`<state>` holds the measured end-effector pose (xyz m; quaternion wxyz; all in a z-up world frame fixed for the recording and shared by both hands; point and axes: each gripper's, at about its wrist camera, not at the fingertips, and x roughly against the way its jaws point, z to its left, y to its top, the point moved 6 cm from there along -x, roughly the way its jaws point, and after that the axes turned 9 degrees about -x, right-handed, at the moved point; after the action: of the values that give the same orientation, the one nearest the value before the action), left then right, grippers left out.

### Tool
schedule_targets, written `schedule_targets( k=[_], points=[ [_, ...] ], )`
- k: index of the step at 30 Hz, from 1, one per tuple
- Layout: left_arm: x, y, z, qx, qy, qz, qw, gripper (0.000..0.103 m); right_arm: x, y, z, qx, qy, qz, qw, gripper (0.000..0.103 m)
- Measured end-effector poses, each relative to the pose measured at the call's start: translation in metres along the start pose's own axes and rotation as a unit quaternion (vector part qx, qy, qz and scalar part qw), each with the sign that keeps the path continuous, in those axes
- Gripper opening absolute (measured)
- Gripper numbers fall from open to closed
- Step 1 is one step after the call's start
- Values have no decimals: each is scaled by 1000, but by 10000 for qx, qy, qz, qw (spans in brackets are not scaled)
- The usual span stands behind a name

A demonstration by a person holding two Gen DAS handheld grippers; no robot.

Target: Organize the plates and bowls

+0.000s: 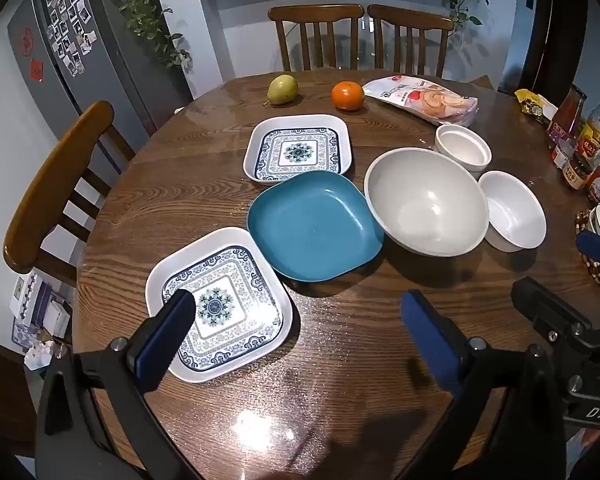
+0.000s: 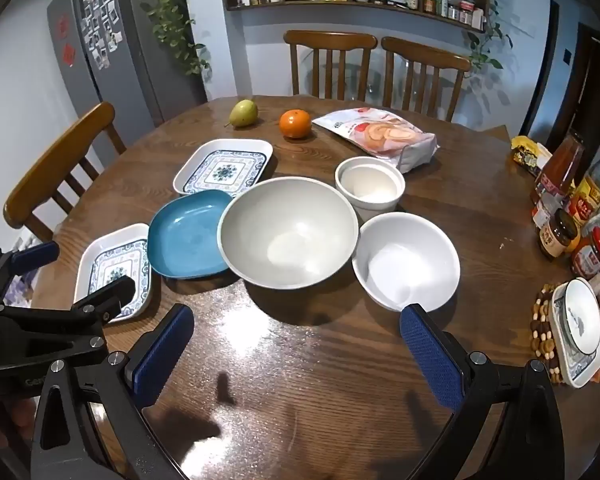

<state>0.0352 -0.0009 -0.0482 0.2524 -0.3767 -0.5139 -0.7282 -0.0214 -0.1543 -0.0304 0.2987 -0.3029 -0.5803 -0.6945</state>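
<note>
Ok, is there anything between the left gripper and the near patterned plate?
Nothing visible is in the way. The left gripper hangs open above the table's near edge, and the near patterned plate lies right under its left finger. The blue plate sits just beyond, at the patterned plate's far corner.

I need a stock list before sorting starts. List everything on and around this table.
patterned square plates: two, white with blue pattern, left side of table, near and far
square plate: one, teal, between the patterned ones
large bowl: one, grey, centre
small bowl: one, white, right of the large bowl
ramekin: one, white, behind both bowls
pear: one, green, far side
orange: one, orange, beside the pear
snack bag: one, pink-white, far right
sauce jars and bottles: several, red and brown, right edge
dish on beaded mat: one, white, near right edge
chairs: three, wooden, around the table
left gripper: fingers blue, open, empty
right gripper: fingers blue, open, empty
</note>
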Motion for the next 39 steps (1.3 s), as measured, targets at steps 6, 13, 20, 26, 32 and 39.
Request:
schedule_targets(
  k=[6,13,20,26,32,39],
  points=[
    [0,0,-3,-6,-68,-7,10000,102,1,0,-1,-5,14,-2,10000,103],
    [2,-1,-4,-21,-90,-53,9999,102,3,0,-2,-5,12,-5,10000,103],
    [4,0,-6,-61,-111,-103,9999,102,3,-1,-3,1,2,-23,10000,103],
    [4,2,-7,-92,-78,-141,9998,102,5,1,-3,-2,2,-32,10000,103],
    [4,2,-7,-96,-74,-143,9998,102,5,0,-2,-11,11,-35,10000,103],
    [5,3,-6,-120,-39,-168,9998,102,4,0,-3,-8,12,-45,10000,103]
  ],
)
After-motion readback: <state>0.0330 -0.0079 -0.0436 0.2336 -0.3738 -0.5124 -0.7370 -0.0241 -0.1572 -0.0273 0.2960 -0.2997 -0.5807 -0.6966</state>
